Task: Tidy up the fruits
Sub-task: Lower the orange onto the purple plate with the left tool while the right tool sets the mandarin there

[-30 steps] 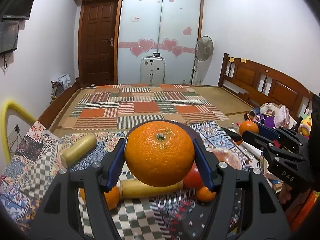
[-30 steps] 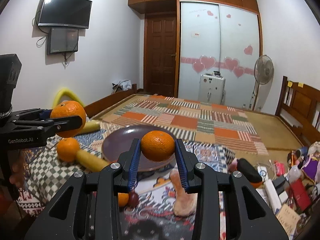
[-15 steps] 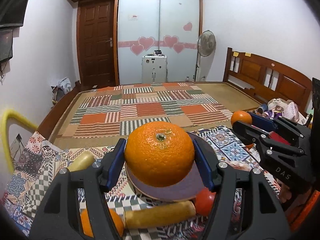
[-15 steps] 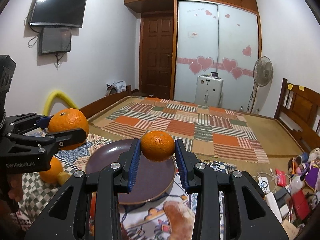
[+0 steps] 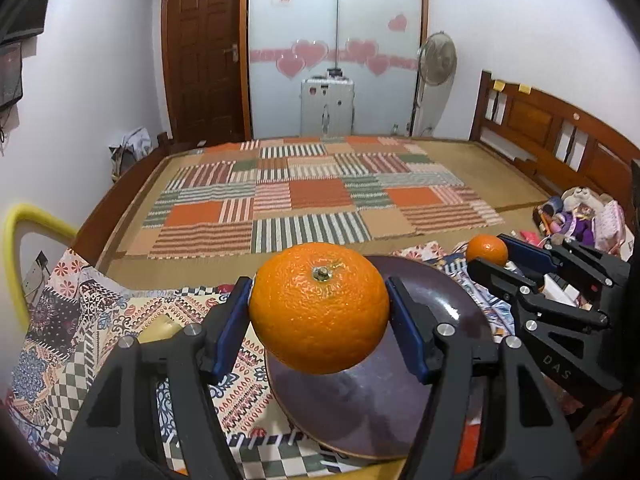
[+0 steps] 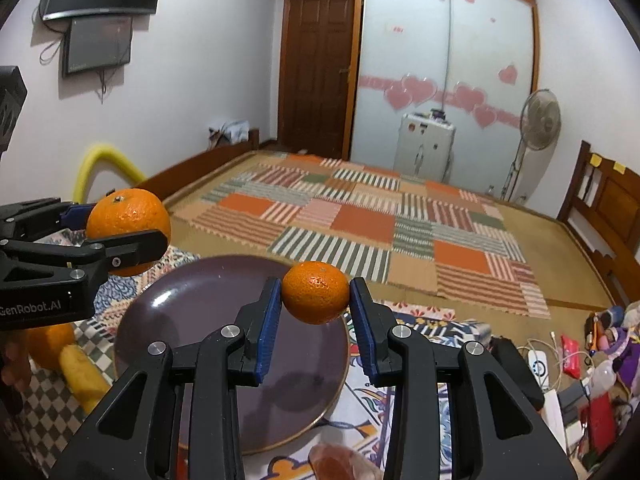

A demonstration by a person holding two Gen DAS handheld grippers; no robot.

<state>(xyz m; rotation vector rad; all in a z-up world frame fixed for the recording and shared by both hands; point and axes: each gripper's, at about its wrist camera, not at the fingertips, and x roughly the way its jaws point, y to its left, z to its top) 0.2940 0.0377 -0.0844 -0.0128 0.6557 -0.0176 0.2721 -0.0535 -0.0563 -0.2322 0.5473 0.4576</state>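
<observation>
My left gripper (image 5: 320, 312) is shut on a large orange (image 5: 319, 307) and holds it above the left part of a dark purple plate (image 5: 452, 300). My right gripper (image 6: 316, 300) is shut on a small orange (image 6: 316, 292) above the plate's far right edge (image 6: 192, 292). The right gripper with its small orange (image 5: 487, 250) shows at the right of the left wrist view. The left gripper with the large orange (image 6: 128, 224) shows at the left of the right wrist view. The plate holds nothing.
The plate lies on a patterned cloth (image 5: 80, 312). Another orange (image 6: 48, 342) and a yellow fruit (image 6: 82, 372) lie left of the plate. A pinkish fruit (image 6: 340, 462) lies near its front. Clutter and toys (image 6: 592, 360) sit to the right. A bed lies beyond.
Both grippers have moved forward with their oranges, from above the loose fruit to above the plate. The plate now lies directly under both oranges.
</observation>
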